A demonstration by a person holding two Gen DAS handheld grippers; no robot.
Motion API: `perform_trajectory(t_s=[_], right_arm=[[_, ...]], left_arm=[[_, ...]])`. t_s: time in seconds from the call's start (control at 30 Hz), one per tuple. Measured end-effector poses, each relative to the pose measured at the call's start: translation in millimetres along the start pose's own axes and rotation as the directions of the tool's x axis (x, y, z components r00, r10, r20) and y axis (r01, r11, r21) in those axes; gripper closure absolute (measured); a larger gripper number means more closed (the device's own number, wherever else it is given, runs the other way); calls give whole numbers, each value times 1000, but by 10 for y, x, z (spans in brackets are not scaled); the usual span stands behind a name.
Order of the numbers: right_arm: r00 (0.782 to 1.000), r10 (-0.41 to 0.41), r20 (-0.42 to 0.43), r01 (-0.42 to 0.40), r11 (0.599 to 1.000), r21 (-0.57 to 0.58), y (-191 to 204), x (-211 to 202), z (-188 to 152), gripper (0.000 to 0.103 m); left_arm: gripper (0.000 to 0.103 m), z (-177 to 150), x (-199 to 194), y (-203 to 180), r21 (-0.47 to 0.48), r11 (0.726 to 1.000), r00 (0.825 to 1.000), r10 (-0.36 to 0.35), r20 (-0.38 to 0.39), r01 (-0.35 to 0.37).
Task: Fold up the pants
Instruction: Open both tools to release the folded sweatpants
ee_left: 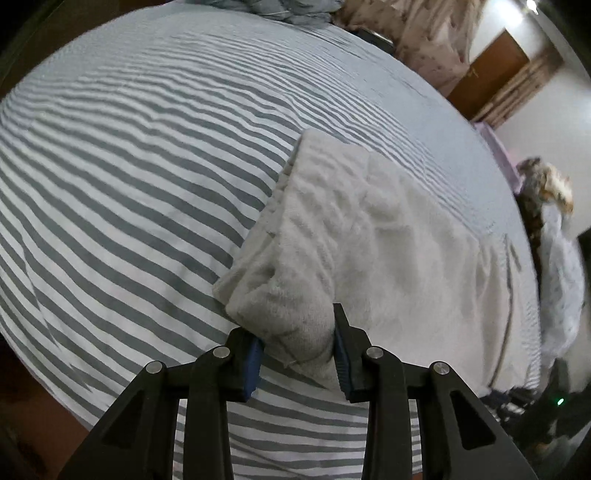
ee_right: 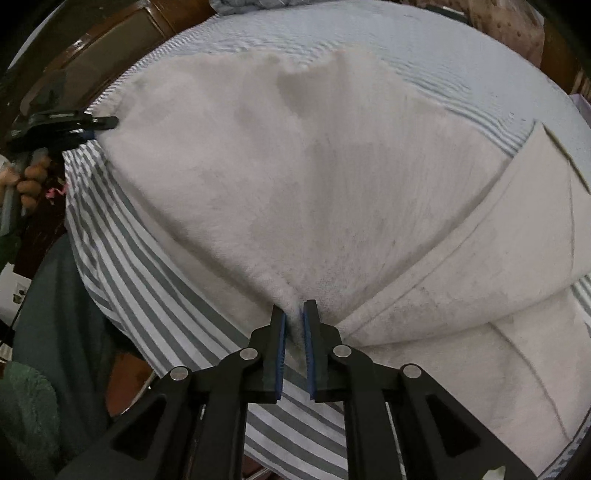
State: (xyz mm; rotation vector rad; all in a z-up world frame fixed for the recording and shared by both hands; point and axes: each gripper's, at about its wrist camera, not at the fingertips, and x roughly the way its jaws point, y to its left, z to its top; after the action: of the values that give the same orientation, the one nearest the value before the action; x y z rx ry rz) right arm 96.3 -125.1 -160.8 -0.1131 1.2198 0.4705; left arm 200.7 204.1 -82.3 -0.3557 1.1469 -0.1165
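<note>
The off-white fleece pants lie on a bed with a grey-and-white striped cover. In the left wrist view my left gripper is shut on a bunched hem end of the pants. In the right wrist view my right gripper is shut on the near edge of the pants, where the fabric fans out away from the fingers. A smoother waistband or pocket part lies to the right. The left gripper also shows at far left, holding the pants' far corner.
The striped cover hangs over the near bed edge. A crumpled grey blanket lies at the head of the bed. A wooden door and piled clothes are to the right. A wooden headboard is at upper left.
</note>
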Motion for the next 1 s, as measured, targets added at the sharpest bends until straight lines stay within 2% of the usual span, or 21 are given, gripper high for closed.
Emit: perform_trajectory(t_s=[0.07, 0.23, 0.3, 0.37, 0.43, 0.53, 0.63, 0.7, 0.87, 1.0], right_arm=[[1000, -3, -7, 3, 1000, 7, 9, 23, 23, 90], [998, 55, 29, -56, 998, 29, 25, -180, 31, 73], [996, 70, 57, -72, 997, 42, 6, -325, -4, 69], [993, 80, 92, -86, 994, 70, -72, -500, -61, 69], [988, 82, 127, -96, 989, 109, -156, -668, -142, 69], [988, 48, 146, -74, 980, 182, -372, -876, -209, 68], [989, -10, 146, -29, 964, 265, -625, -1060, -164, 67], [987, -34, 157, -15, 953, 303, -777, -1170, -107, 67], [988, -88, 128, 33, 924, 380, -1253, -1334, 196, 67], [988, -118, 95, 70, 911, 407, -1600, -1314, 536, 67]], left_arm=[[67, -9, -10, -51, 26, 999, 1000, 21, 0, -21], [63, -81, -231, -96, 11, 1000, 999, 28, 16, -28], [61, -127, -359, -197, 42, 996, 997, 78, 25, -79], [61, -246, -496, -340, 103, 986, 990, 121, 76, -128], [61, -367, -626, -530, 181, 974, 987, 112, 119, -133], [61, -579, -756, -869, 284, 957, 988, 22, 150, -65], [59, -840, -692, -1423, 397, 916, 988, -114, 108, 62], [58, -993, -546, -1755, 449, 884, 983, -172, 62, 126], [58, -1351, -13, -2517, 527, 822, 975, -213, -62, 213], [58, -1588, 318, -2816, 531, 801, 961, -243, -134, 276]])
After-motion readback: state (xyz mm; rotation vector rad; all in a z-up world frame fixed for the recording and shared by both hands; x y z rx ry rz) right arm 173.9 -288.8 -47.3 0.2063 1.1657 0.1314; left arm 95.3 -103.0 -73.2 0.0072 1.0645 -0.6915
